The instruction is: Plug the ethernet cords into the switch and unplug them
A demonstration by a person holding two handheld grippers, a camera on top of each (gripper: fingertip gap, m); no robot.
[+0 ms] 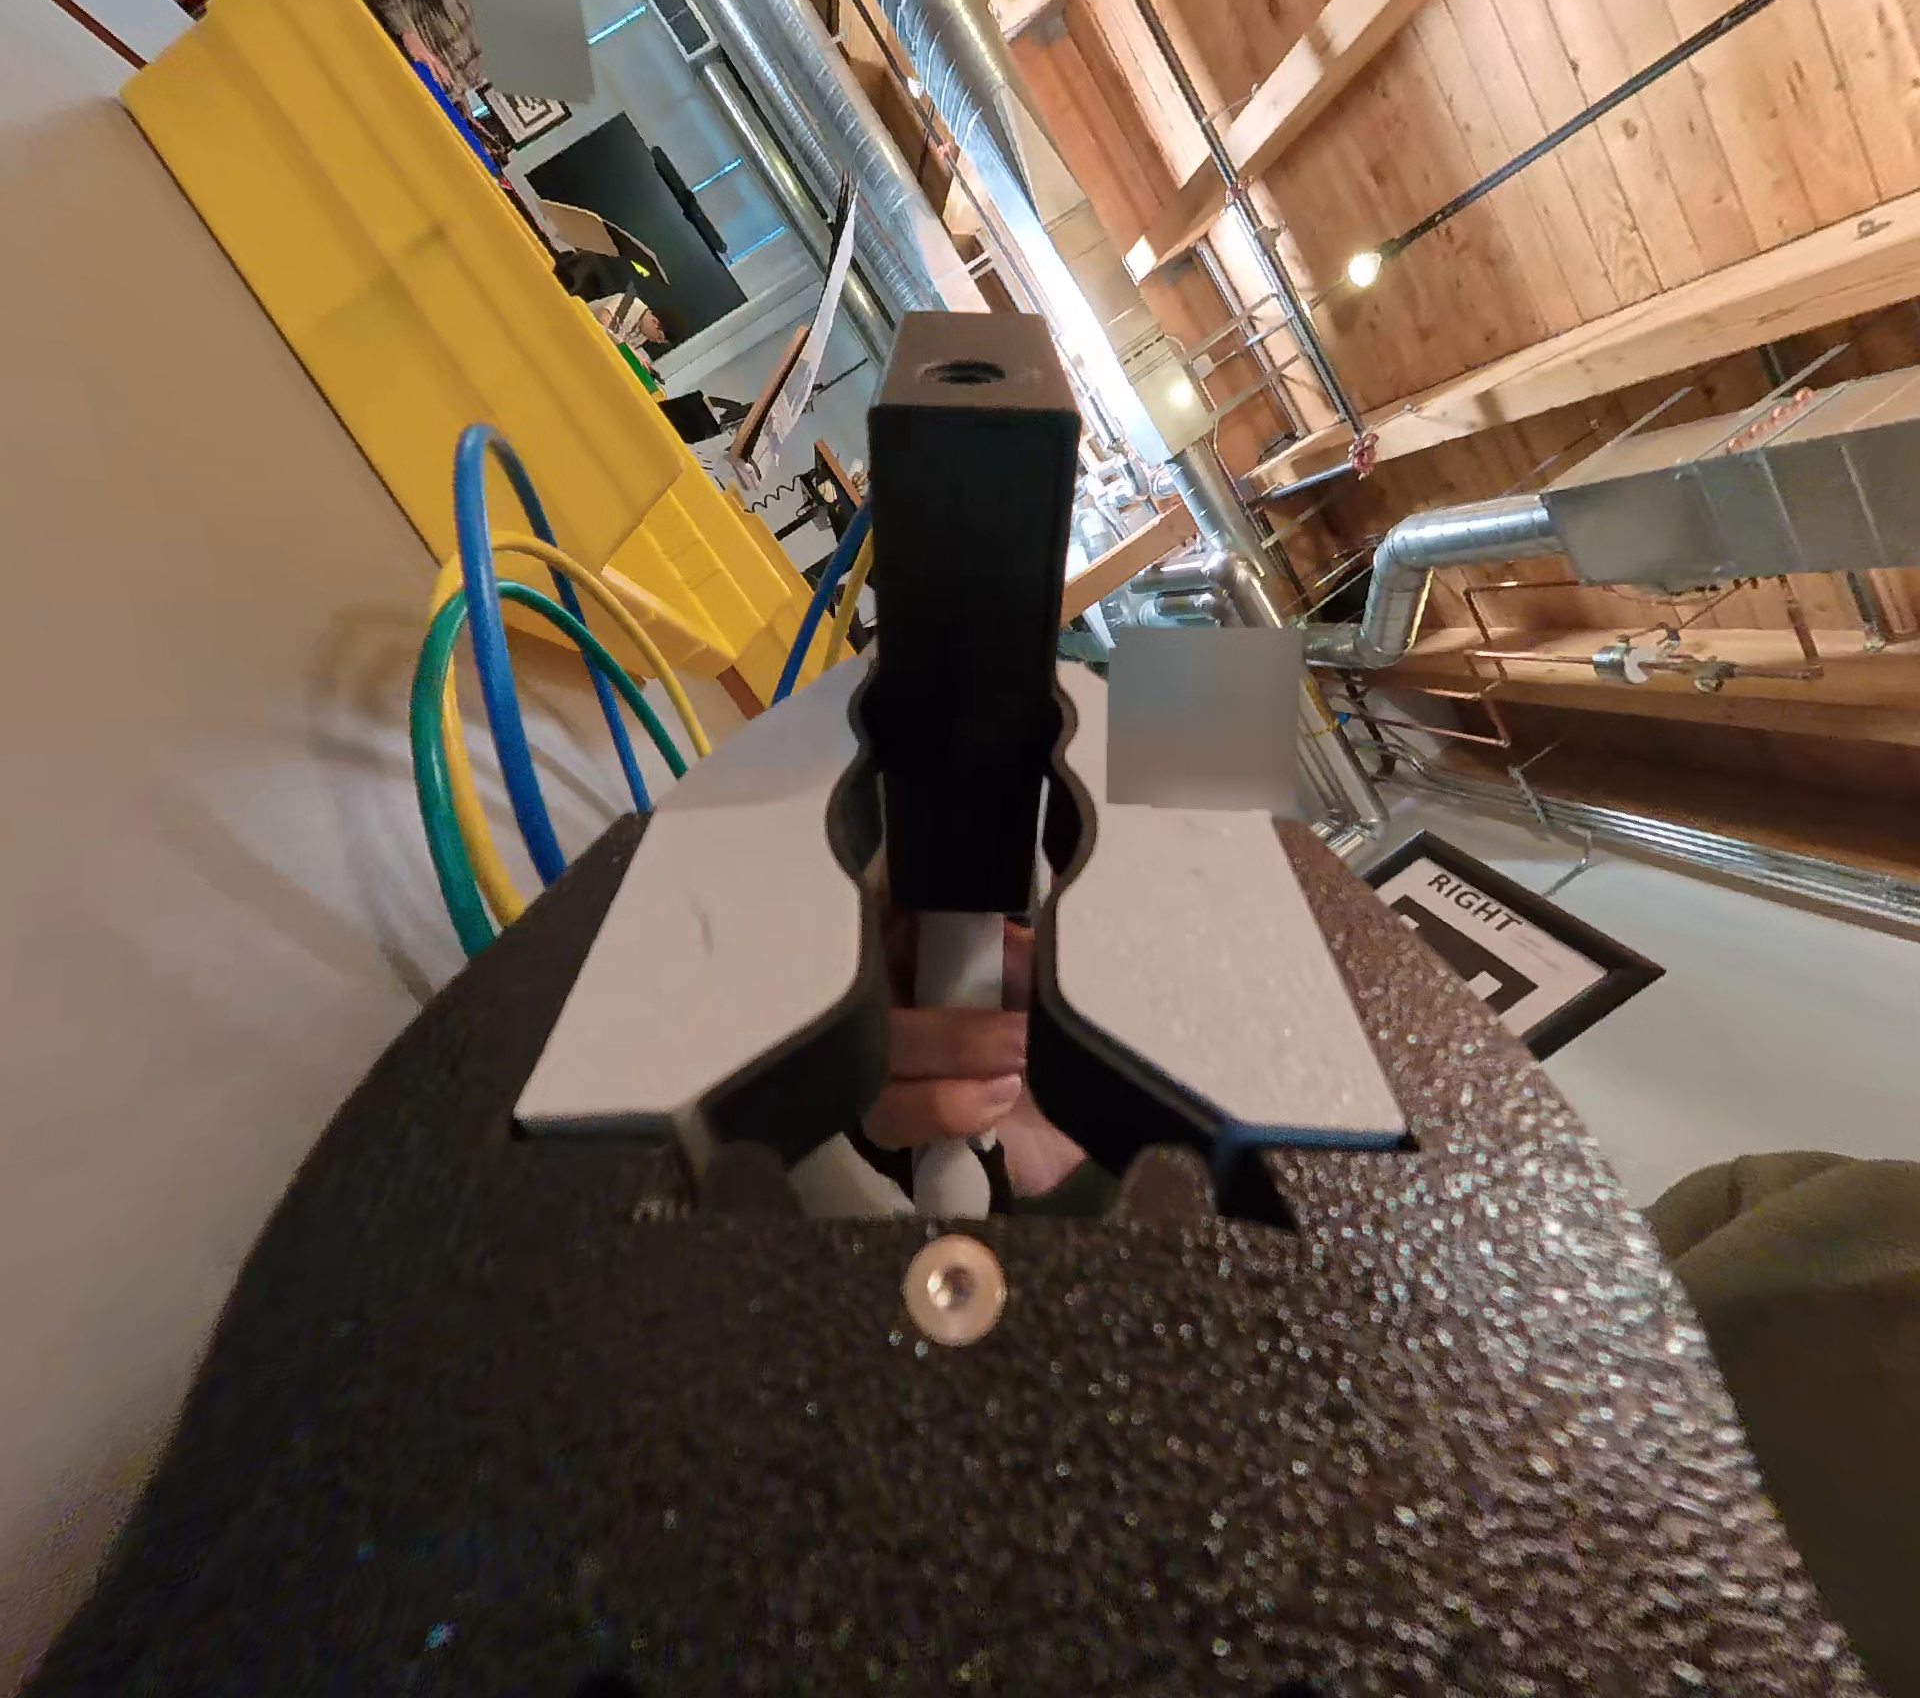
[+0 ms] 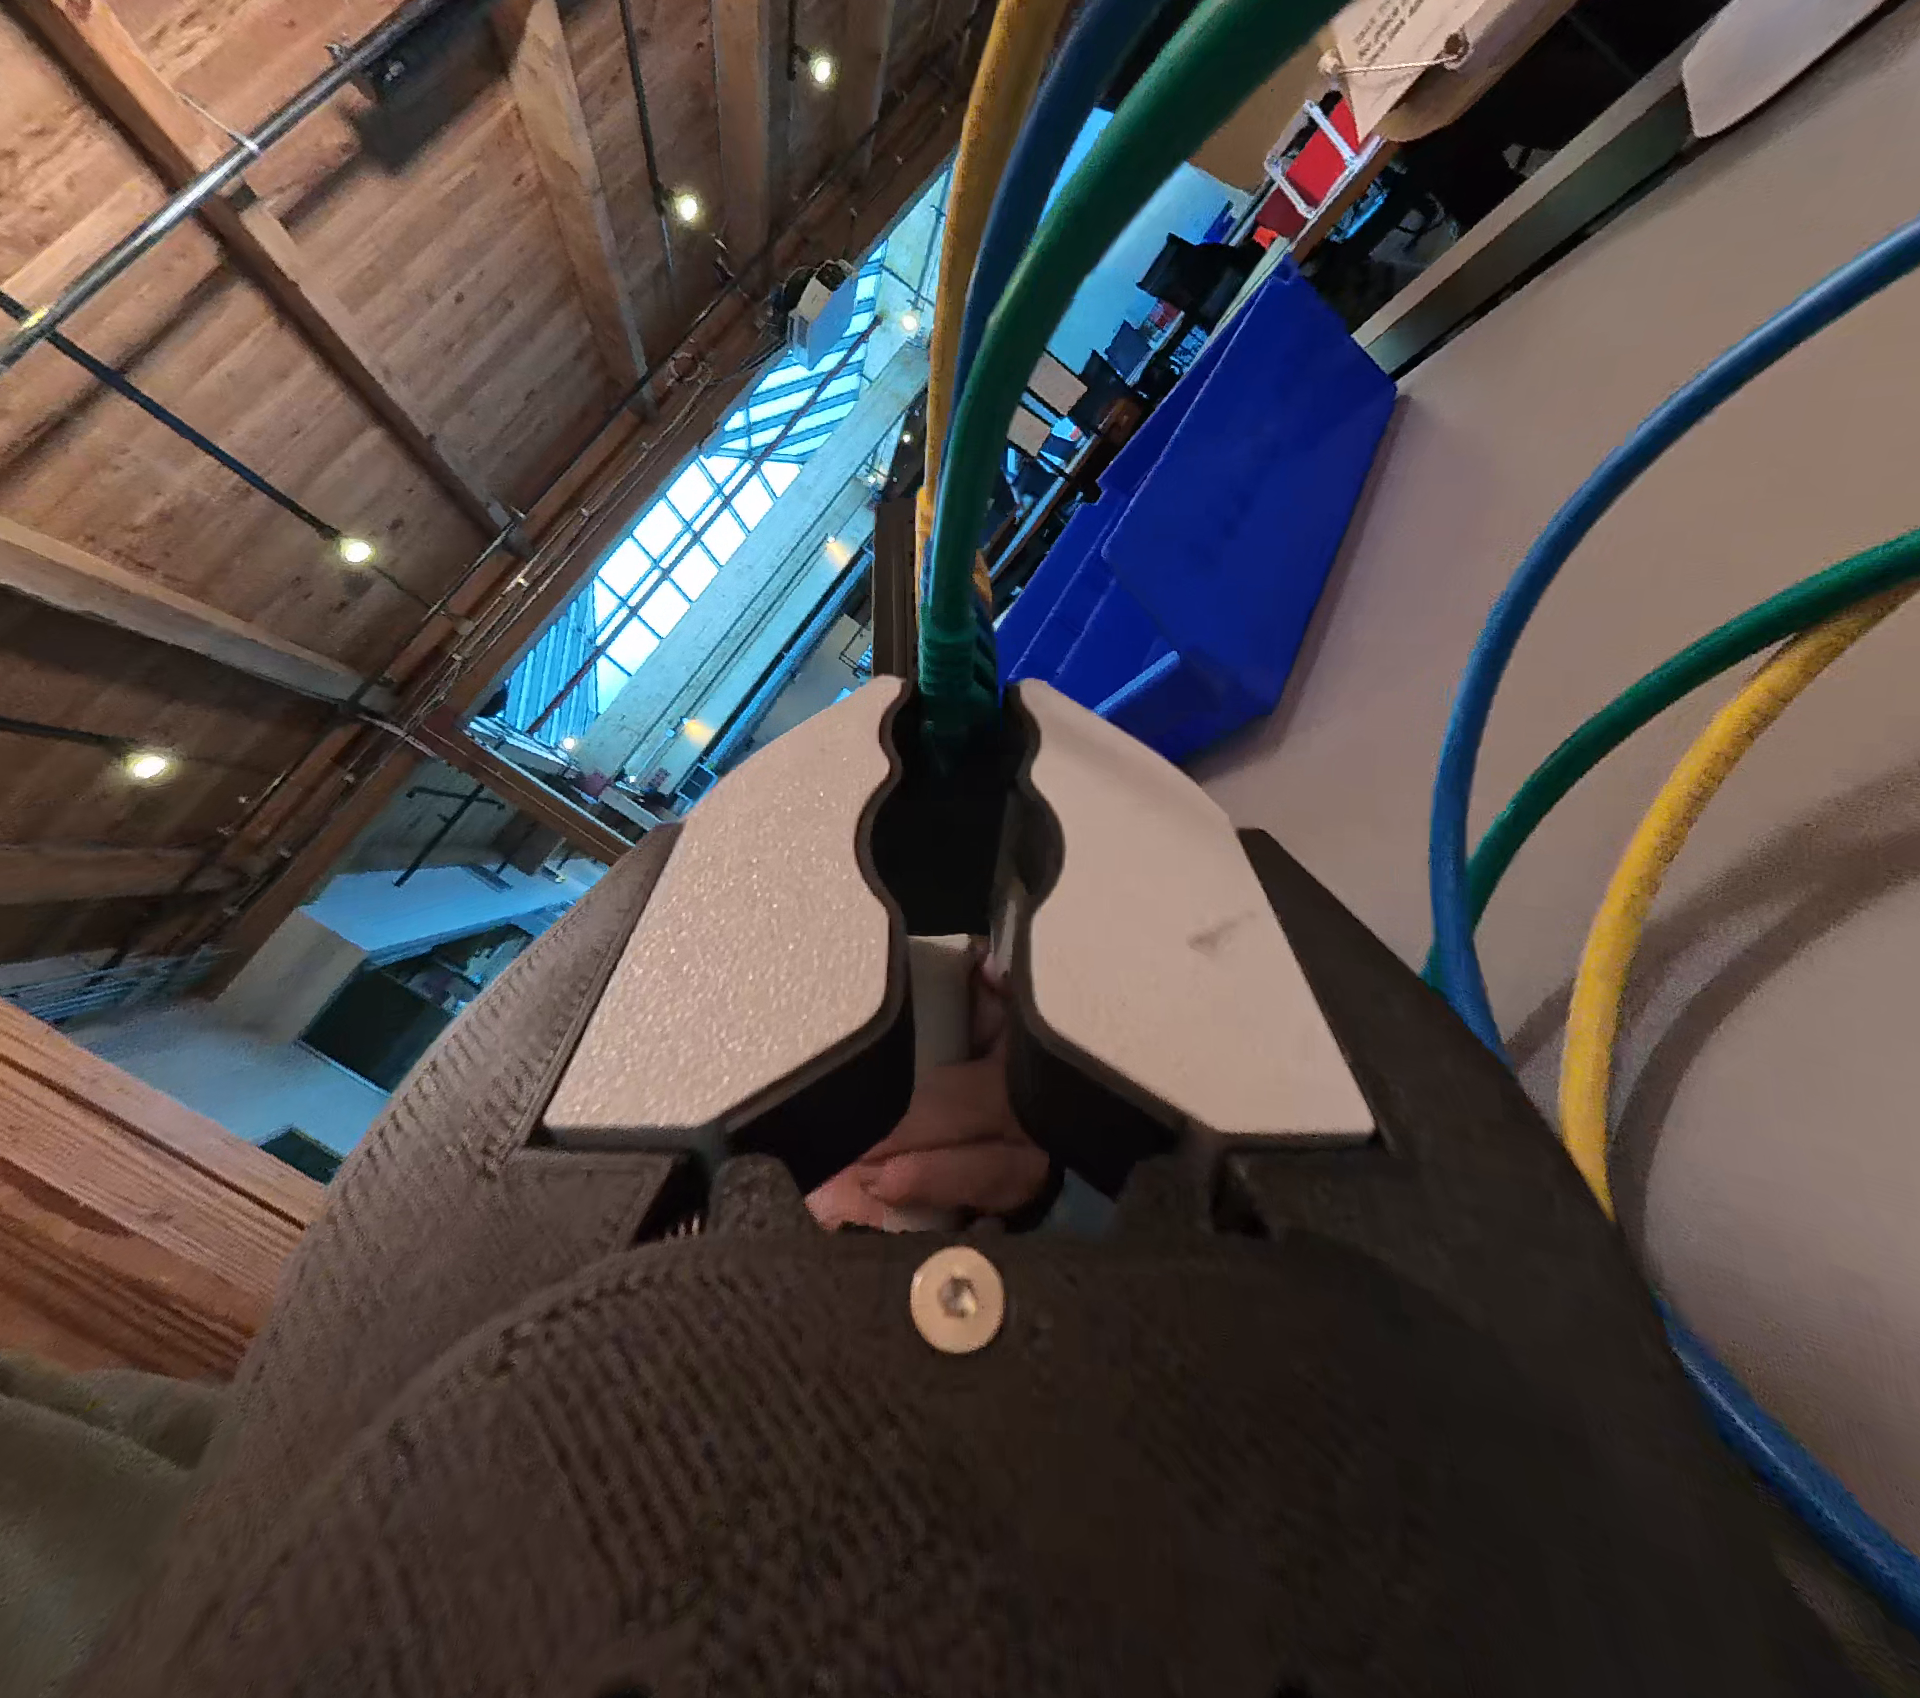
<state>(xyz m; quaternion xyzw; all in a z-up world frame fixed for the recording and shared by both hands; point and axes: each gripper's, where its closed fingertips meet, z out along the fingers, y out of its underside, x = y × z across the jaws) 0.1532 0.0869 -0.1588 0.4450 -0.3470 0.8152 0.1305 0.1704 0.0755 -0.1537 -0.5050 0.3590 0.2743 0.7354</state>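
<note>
My left gripper [image 1: 966, 703] is shut on the black switch [image 1: 971, 568], a narrow box that sticks out past the fingers and is held up off the table. Green [image 1: 436, 713], blue [image 1: 499, 609] and yellow [image 1: 582, 568] ethernet cords loop to its left. My right gripper [image 2: 961, 698] is shut on a black body [image 2: 940, 838] that looks like the same switch. The green cord [image 2: 1039, 277] has its plug [image 2: 951, 672] seated in it just past the fingertips. The yellow cord [image 2: 997, 90] and blue cord [image 2: 1039, 121] run in behind; their plugs are mostly hidden.
Both views tilt up toward a wooden ceiling with metal ducts. A yellow bin [image 1: 416, 277] stands on the beige table [image 1: 208, 609] at left. A blue bin [image 2: 1226, 526] stands on the table [image 2: 1662, 401] at right, where cord loops lie. A framed marker card [image 1: 1496, 931] shows low right.
</note>
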